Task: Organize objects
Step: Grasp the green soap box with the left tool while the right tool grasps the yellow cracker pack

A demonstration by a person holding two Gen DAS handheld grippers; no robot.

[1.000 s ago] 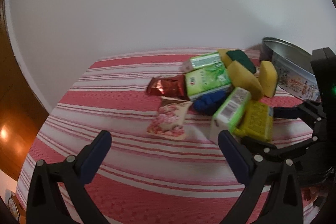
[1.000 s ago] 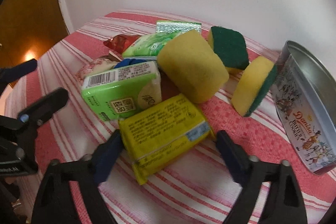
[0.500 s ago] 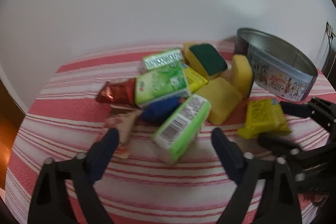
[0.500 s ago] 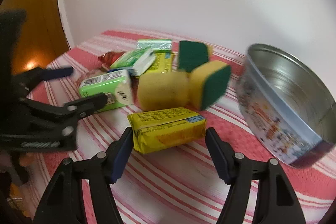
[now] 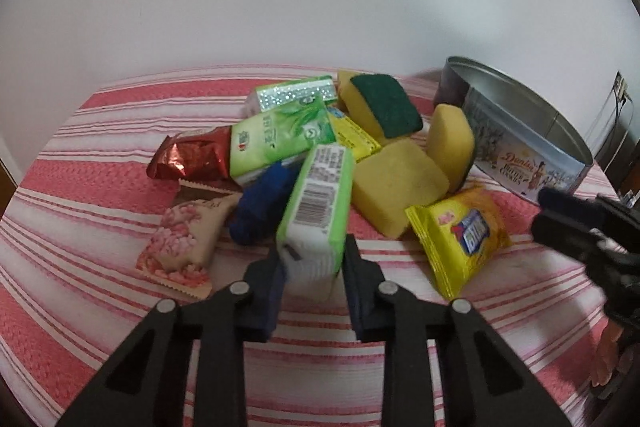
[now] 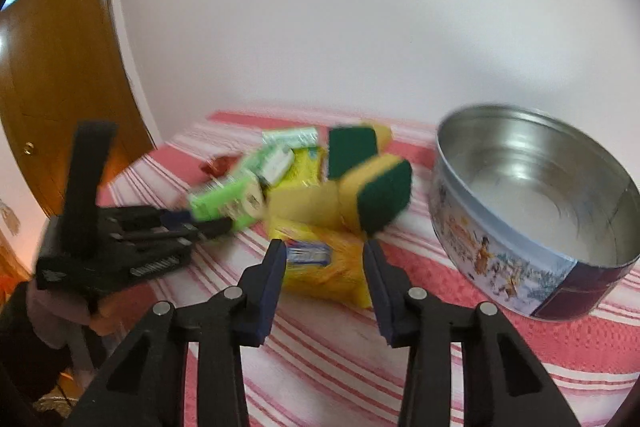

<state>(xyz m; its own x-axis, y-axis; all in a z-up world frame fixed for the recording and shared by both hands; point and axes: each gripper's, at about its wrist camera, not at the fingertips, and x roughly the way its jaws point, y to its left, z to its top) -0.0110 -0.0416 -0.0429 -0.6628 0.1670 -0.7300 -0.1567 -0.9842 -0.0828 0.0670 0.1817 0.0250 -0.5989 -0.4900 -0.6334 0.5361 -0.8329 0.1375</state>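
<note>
A pile of packets and sponges lies on a red and white striped cloth. My left gripper is shut on the near end of a green barcode pack; it shows in the right wrist view too. My right gripper is shut on a yellow snack packet, seen lying on the cloth in the left wrist view. An open, empty round cookie tin stands to the right of the pile.
The pile also holds a pink packet, a red foil packet, a blue item, green tissue packs and yellow-green sponges. A white wall stands behind. A wooden door is at the left.
Both grippers have closed, the left on the green barcode pack and the right on the yellow packet. The right gripper has pulled the yellow packet away from the pile toward the tin.
</note>
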